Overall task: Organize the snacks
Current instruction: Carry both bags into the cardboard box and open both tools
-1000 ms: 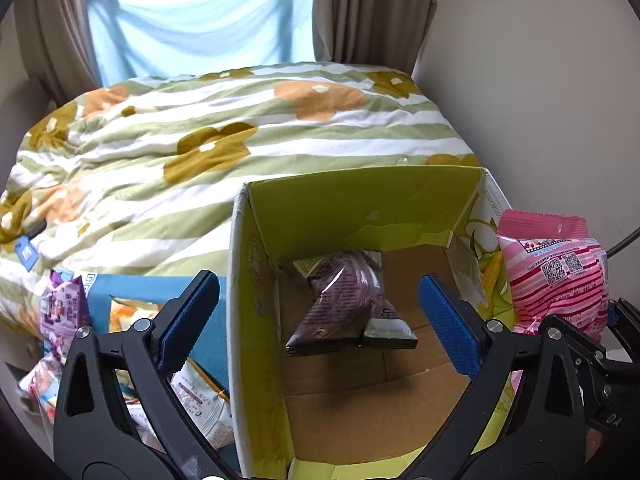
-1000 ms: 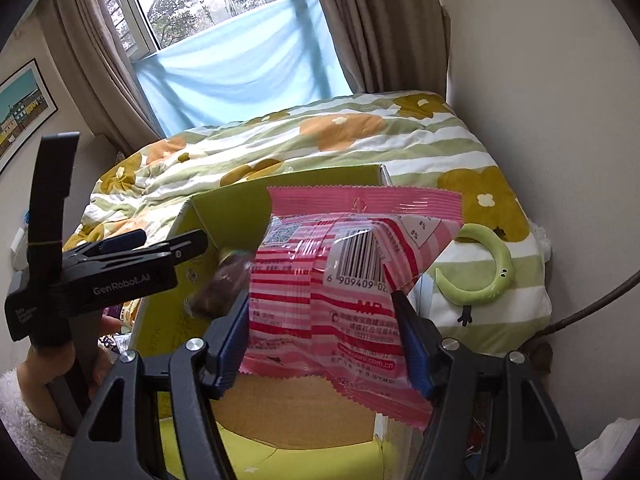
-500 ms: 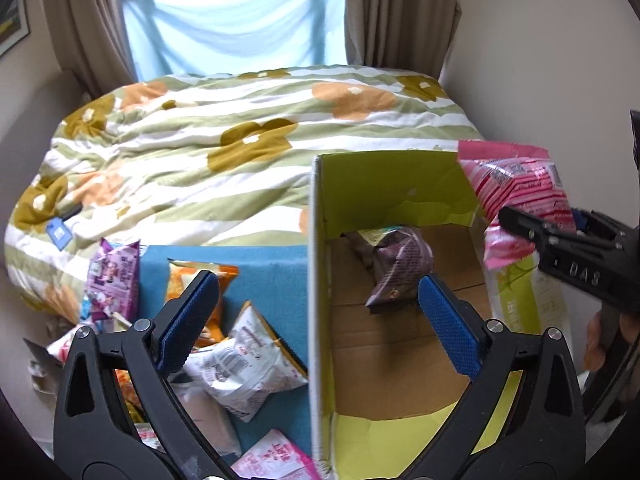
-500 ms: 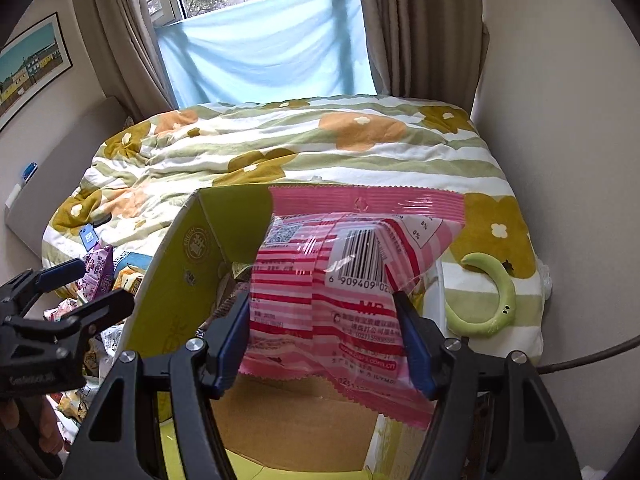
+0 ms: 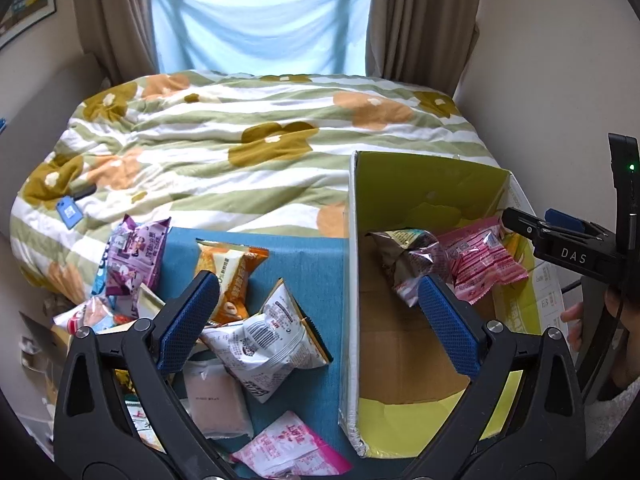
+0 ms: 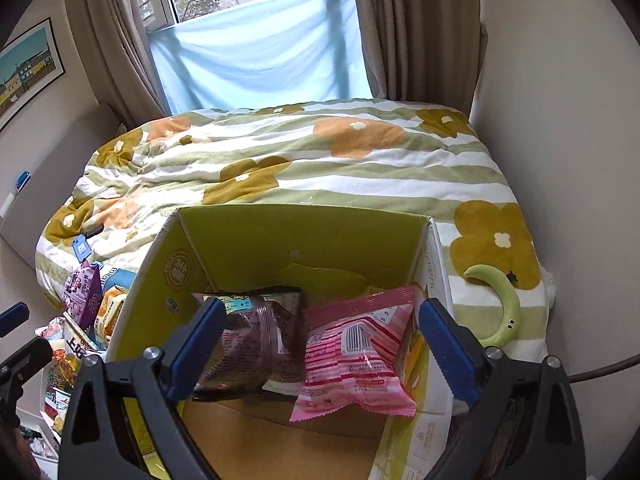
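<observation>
While both tools hung over the foot of the bed, the right black gripper with blue pads [image 6: 318,342] stood with its jaws spread wide and nothing between them, poised above the open yellow-green cardboard box [image 6: 296,236]. Down on the brown cardboard floor lay the pink striped snack packet [image 6: 356,352], barcode up, flat against the box's right wall! Touching its left edge sat the dark purple snack bag [image 6: 256,344], its top end tipped toward the back wall. From the left wrist view the same pair showed deep in the box [image 5: 428,188], pink packet [image 5: 484,260] to the right, purple bag [image 5: 404,256] to the left.

The left black gripper with blue pads [image 5: 318,320] was wide open too, gripping nothing, straddling the box's left wall. Just beside the box a blue cloth mat [image 5: 304,260] carried the waiting snacks: a white crinkled chip bag [image 5: 264,340], an orange packet [image 5: 232,272], a lilac packet [image 5: 138,252] at the far left, a plain beige pouch [image 5: 216,404] and a pink-and-white packet [image 5: 292,452] nearest the camera. A green crescent toy [image 6: 500,304] rested on the flowered quilt [image 6: 280,160] to the right of the box.
</observation>
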A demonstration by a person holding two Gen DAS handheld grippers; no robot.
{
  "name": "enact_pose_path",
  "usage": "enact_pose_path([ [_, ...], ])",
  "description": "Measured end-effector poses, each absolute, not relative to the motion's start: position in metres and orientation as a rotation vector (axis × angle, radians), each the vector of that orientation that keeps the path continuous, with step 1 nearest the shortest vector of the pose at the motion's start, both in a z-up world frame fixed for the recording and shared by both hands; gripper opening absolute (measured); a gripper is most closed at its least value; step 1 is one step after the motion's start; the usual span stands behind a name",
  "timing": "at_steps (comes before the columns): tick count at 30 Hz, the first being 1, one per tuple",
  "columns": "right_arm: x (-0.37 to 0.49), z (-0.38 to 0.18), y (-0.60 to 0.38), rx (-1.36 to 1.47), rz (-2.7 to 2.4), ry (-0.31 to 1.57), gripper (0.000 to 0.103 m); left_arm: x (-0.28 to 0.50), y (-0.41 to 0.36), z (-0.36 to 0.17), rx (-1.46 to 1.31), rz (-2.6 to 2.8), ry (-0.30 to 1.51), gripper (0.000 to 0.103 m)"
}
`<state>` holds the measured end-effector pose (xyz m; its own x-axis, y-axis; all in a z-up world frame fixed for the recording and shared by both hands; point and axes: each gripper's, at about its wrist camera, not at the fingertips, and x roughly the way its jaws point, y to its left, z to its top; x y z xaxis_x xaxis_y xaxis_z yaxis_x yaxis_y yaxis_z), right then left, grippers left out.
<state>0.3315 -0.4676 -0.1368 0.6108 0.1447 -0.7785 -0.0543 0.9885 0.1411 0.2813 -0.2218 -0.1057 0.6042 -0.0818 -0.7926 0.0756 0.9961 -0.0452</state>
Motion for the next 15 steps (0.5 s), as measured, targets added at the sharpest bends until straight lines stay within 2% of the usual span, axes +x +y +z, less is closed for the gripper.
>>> enact_pose_path([
  [6, 0.310, -0.132, -0.474, 0.131, 0.112, 0.967, 0.096, 0.270, -0.227, -0.095, -0.016, -0.127, 0.896, 0.099],
  [15, 0.273, -0.080, -0.482, 0.123, 0.094, 0.883, 0.096, 0.243, -0.225, -0.056, 0.006, -0.130, 0.841, 0.099],
])
